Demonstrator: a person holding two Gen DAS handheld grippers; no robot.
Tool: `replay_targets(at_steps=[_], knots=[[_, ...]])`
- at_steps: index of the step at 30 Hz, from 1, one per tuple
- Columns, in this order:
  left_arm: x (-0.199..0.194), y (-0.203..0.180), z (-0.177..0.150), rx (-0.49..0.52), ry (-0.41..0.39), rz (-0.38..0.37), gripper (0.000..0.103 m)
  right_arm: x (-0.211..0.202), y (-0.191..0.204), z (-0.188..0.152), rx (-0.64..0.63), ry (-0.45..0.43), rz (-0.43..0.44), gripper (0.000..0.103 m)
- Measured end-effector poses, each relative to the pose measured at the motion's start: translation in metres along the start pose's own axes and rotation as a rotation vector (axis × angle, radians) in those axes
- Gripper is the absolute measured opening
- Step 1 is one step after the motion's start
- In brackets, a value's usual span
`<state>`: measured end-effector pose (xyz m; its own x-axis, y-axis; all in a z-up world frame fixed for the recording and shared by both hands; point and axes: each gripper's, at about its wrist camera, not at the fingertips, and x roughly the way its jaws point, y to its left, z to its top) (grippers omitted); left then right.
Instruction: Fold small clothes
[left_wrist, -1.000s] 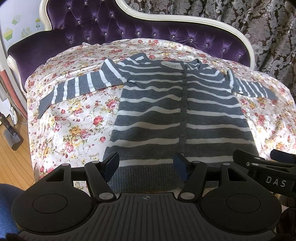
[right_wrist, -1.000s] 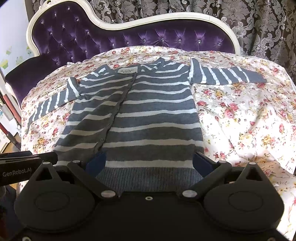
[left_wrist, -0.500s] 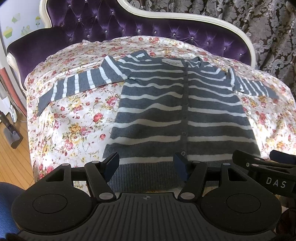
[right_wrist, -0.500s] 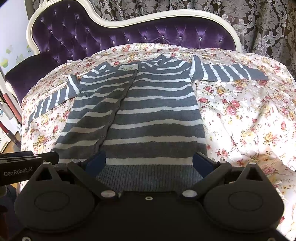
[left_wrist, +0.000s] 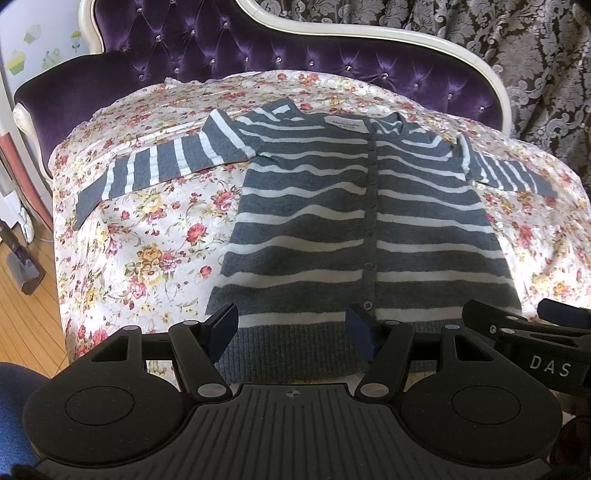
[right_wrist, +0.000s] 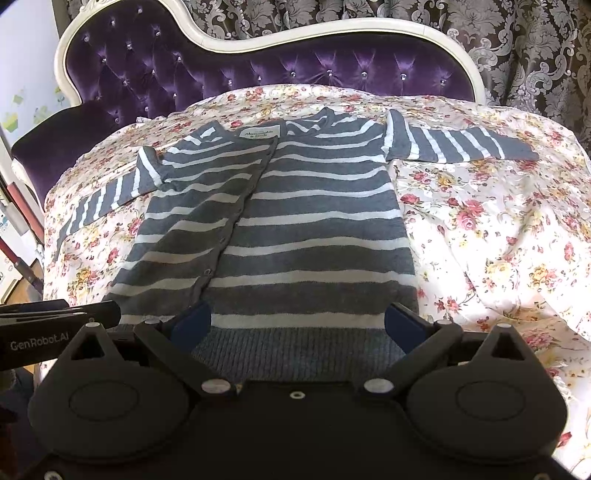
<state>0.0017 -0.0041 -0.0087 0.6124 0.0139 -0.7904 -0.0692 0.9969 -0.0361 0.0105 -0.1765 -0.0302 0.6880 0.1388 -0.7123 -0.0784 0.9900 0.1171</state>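
Note:
A grey cardigan with white stripes (left_wrist: 369, 221) lies flat and buttoned on a floral sheet (left_wrist: 147, 236), collar far, both sleeves spread out sideways. It also shows in the right wrist view (right_wrist: 280, 229). My left gripper (left_wrist: 291, 328) is open and empty, just above the ribbed hem at its left half. My right gripper (right_wrist: 297, 325) is open and empty, wider apart, above the hem's right half. Its body shows at the right in the left wrist view (left_wrist: 524, 332).
The sheet covers a purple tufted sofa (right_wrist: 258, 62) with a cream frame. Patterned curtains (right_wrist: 517, 44) hang behind. A wooden floor (left_wrist: 26, 317) and a vacuum head (left_wrist: 22, 269) lie to the left. The sheet is wrinkled at the right (right_wrist: 517, 240).
Both grippers have tilted slightly, so the cardigan sits a little lower in view. The cardigan has not moved and both grippers stay open.

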Motion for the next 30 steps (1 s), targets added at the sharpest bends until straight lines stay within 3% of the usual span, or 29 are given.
replay_targets(at_steps=[7,14,22,26,30], knots=[[0.005,0.001,0.003,0.004,0.019,0.008,0.063,0.005,0.002,0.004,-0.009,0.015,0.001,0.101],[0.015,0.002,0.014,0.044,0.068,0.041,0.063,0.017,-0.006,0.013,0.023,0.1,0.061,0.101],[0.025,0.006,0.044,0.028,0.052,-0.012,0.063,0.034,-0.026,0.049,0.071,0.154,0.122,0.101],[0.034,0.011,0.064,0.001,0.014,-0.039,0.063,0.042,-0.05,0.077,0.108,0.1,0.154,0.101],[0.051,0.015,0.087,-0.002,-0.007,-0.036,0.063,0.056,-0.076,0.111,0.102,0.042,0.126,0.1]])
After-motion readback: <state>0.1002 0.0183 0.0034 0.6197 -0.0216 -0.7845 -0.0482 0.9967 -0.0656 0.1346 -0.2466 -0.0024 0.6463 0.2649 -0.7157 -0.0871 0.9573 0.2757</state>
